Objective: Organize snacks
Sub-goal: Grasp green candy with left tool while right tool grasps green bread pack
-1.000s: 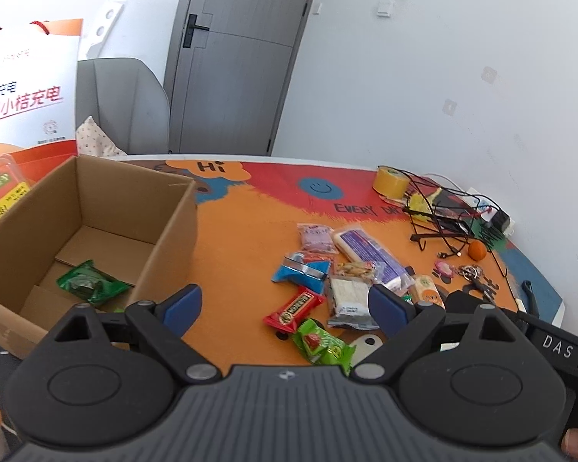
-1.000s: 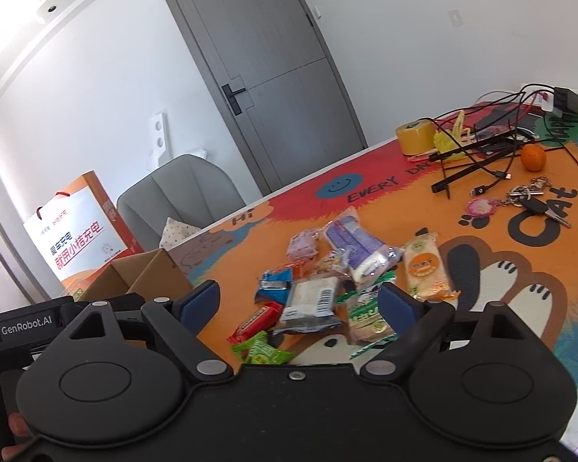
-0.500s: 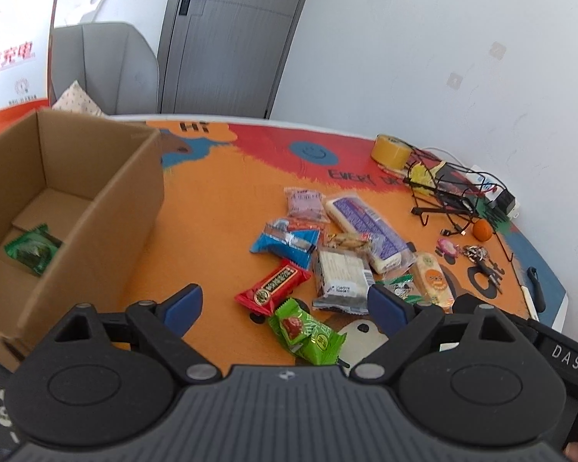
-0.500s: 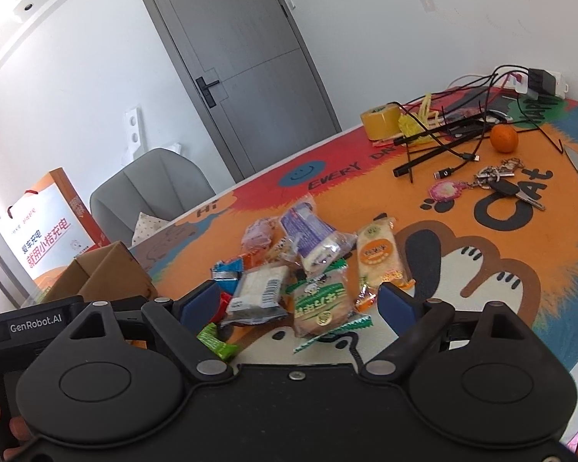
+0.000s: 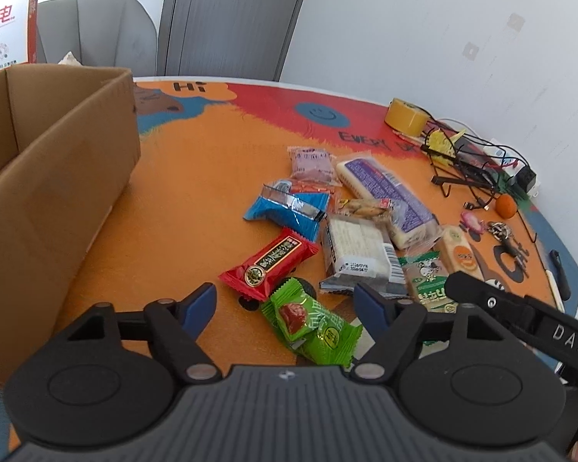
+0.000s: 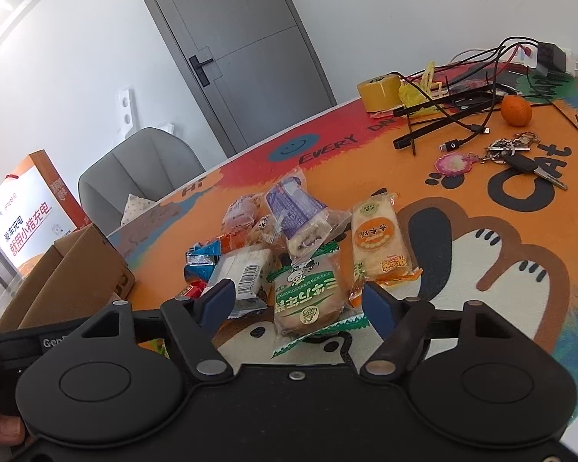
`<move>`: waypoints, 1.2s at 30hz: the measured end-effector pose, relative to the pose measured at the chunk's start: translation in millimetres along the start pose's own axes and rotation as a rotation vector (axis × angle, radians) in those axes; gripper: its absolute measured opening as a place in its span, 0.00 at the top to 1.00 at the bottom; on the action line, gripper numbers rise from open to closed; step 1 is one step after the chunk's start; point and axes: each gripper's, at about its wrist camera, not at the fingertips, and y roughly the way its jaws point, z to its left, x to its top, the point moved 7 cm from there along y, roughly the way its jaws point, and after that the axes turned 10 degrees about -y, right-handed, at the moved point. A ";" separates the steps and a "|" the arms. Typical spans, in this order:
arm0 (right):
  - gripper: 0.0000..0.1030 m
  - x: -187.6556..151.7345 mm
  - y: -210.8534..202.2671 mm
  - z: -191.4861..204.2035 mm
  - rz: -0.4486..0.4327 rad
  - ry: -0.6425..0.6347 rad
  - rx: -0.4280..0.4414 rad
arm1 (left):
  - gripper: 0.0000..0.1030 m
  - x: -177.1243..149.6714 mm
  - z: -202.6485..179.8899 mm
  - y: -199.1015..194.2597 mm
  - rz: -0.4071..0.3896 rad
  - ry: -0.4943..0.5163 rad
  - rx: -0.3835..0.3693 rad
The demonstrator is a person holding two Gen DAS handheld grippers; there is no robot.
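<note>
Left wrist view showed the left gripper with its jaws spread and empty, hanging just above the near edge of the snack pile on the worktop; the green candy packet lay directly between and just ahead of the jaws, its long axis running diagonally from near-right to far-left, so a slight twist of the wrist looked needed to close across its short side. Just beyond it lay the red packet, touching the green one at a corner. The cardboard box stood to the left of this gripper, near enough that the left hand seemed the natural one for carrying anything to it. Right wrist view showed the right gripper, jaws likewise spread and holding nothing, lined up on the green-and-white biscuit pack, whose long axis ran almost straight away from the camera between the jaws. Counted across both views: one green candy packet, one red packet, one blue packet, one clear white wafer pack, one purple pack, one pink pack, one orange rice-cracker pack, one small brown snack, one biscuit pack, one box
</note>
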 end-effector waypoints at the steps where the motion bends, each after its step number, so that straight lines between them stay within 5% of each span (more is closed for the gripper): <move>1: 0.31 0.6 1.9 -0.4 0.000 0.001 0.000 | 0.28 -0.7 -0.5 1.8 0.003 0.001 0.002; 14: 0.37 -11.1 21.7 6.8 0.036 -0.009 0.000 | 0.33 -8.3 -2.5 7.3 -0.004 0.059 0.023; 17: 0.36 -12.5 23.8 12.0 0.031 -0.055 -0.022 | 0.43 -10.8 -1.2 5.5 -0.018 0.087 0.037; 19: 0.37 -13.2 25.3 16.3 0.036 -0.098 -0.046 | 0.59 -11.5 -0.5 4.4 -0.024 0.105 0.051; 24: 0.52 -15.0 22.2 18.5 0.045 -0.136 -0.062 | 0.77 -11.3 -0.6 -2.1 -0.003 0.093 0.006; 36: 0.54 -4.8 -5.8 25.1 -0.012 -0.101 -0.032 | 0.81 2.6 -4.6 -40.2 -0.076 0.077 -0.054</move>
